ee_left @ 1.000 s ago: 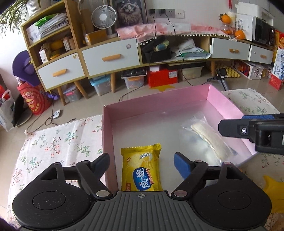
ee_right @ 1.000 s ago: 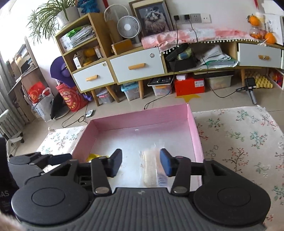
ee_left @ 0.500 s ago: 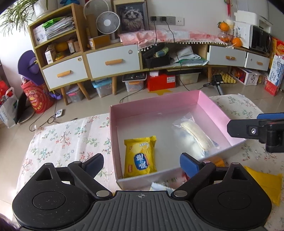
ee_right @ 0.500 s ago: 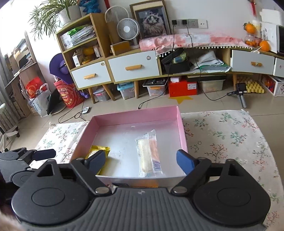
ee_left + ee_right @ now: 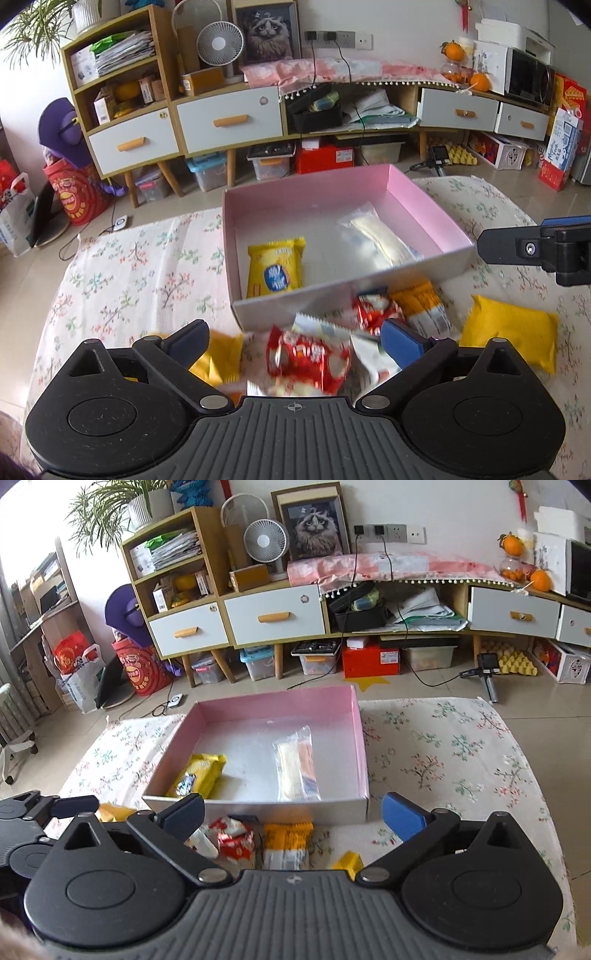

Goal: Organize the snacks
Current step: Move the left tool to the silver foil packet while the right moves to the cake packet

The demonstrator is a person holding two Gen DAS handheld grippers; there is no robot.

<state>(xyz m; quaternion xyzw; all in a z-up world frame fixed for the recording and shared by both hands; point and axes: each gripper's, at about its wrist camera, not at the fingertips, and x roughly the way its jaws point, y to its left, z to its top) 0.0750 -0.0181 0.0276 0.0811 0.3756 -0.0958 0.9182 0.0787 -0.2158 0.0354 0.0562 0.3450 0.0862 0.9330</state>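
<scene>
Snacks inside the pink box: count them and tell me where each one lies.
2. A yellow packet lies by the pink box's near-left corner; a clear-wrapped snack lies toward its right side. The near wall may hide something small behind it.

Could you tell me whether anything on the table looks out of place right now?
Yes: only the yellow cookie packet and a clear-wrapped snack lie inside the pink box. Several other packets, including a red one, lie scattered on the floral cloth in front of it.

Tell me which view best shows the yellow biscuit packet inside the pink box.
Left wrist: the yellow biscuit packet lies face-up and fully visible. In the right wrist view it shows obliquely, partly hidden by the pink box wall.
</scene>
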